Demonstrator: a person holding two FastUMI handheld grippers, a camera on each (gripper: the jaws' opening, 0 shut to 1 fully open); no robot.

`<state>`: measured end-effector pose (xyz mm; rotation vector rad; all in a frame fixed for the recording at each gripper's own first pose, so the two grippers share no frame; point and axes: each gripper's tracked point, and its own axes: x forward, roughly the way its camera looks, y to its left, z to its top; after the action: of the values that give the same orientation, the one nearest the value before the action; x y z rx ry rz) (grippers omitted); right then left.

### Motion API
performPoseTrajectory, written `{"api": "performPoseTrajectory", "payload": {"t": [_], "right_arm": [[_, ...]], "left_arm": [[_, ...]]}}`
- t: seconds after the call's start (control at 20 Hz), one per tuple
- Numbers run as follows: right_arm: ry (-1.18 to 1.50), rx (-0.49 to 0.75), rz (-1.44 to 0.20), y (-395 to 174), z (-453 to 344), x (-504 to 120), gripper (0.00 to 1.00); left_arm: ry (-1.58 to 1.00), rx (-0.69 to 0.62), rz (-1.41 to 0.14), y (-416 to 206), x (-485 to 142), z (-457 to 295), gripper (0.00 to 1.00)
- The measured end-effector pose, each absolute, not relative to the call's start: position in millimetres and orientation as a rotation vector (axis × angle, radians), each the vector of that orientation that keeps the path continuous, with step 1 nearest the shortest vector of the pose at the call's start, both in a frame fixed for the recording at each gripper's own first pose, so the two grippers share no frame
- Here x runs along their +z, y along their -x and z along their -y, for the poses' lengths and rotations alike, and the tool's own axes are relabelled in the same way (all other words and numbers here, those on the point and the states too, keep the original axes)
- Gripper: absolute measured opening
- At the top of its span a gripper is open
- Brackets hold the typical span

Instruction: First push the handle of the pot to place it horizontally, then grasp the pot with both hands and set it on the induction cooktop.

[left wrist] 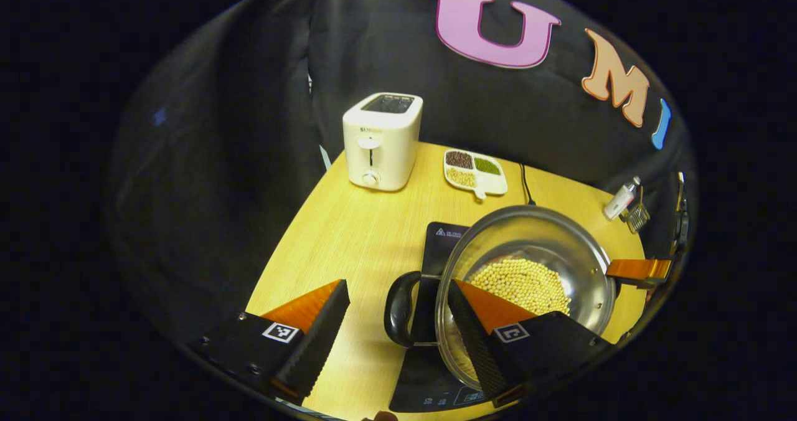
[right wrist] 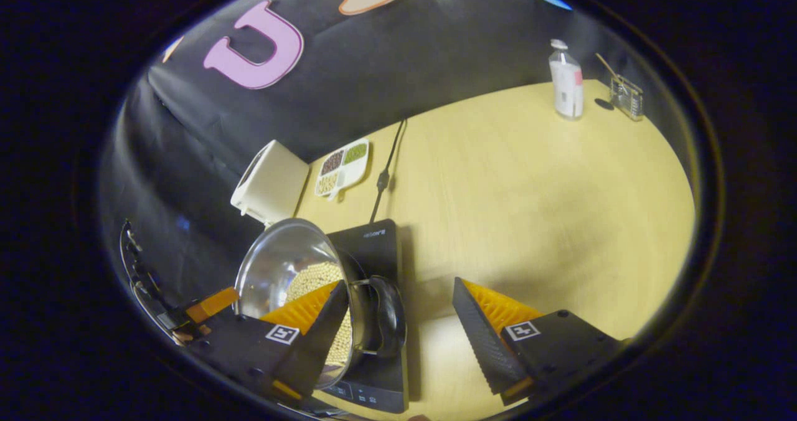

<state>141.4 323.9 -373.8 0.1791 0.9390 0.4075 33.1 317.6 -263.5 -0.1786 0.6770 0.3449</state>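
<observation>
While the pot (left wrist: 529,271) of beans sits on the cooktop (right wrist: 377,321), I see both my left gripper (left wrist: 395,334) and right gripper (right wrist: 398,327) spread wide, straddling its handles.

Shiny metal pot (left wrist: 560,246), glossy black cooktop (left wrist: 443,237), matt wood-grain table (left wrist: 348,234).

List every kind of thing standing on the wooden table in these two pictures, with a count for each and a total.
Pot of beans: 1
Induction cooktop: 1
Toaster: 1
Divided dish of grains: 1
Bottle: 1
Small clear container: 1
Total: 6
</observation>
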Motion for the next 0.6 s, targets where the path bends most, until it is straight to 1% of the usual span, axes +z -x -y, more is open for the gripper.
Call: {"api": "performPoseTrajectory", "payload": {"t": [0.05,0.15,0.25,0.3,0.35,0.45,0.5,0.6], "right_arm": [[-0.169,0.385,-0.907,-148.2,-314.1,-366.6,1.0],[-0.166,0.353,-0.841,-158.9,-294.2,-347.4,0.92],[-0.184,0.326,-0.774,-168.1,-271.9,-323.7,0.92],[-0.198,0.317,-0.741,-171.6,-260.7,-309.9,0.93],[-0.21,0.311,-0.705,-174.9,-249.9,-294.0,1.0],[-0.216,0.3,-0.622,-181.0,-222.2,-258.7,1.0],[-0.211,0.296,-0.577,-183.4,-205.9,-239.2,0.92],[-0.196,0.285,-0.486,-188.1,-174.7,-198.3,0.92]], "left_arm": [[0.177,0.346,-0.653,-31.0,-255.8,-312.4,0.97],[0.17,0.342,-0.605,-28.6,-236.6,-300.2,0.97],[0.142,0.346,-0.566,-25.3,-217.5,-287.1,0.97],[0.121,0.35,-0.547,-24.7,-207.2,-279.7,0.97],[0.101,0.354,-0.525,-23.3,-195.9,-268.7,0.97],[0.066,0.353,-0.474,-27.4,-169.6,-240.5,0.97],[0.045,0.354,-0.444,-28.3,-152.7,-224.3,0.97],[0.005,0.355,-0.38,-31.4,-122.8,-189.9,0.97]]}}
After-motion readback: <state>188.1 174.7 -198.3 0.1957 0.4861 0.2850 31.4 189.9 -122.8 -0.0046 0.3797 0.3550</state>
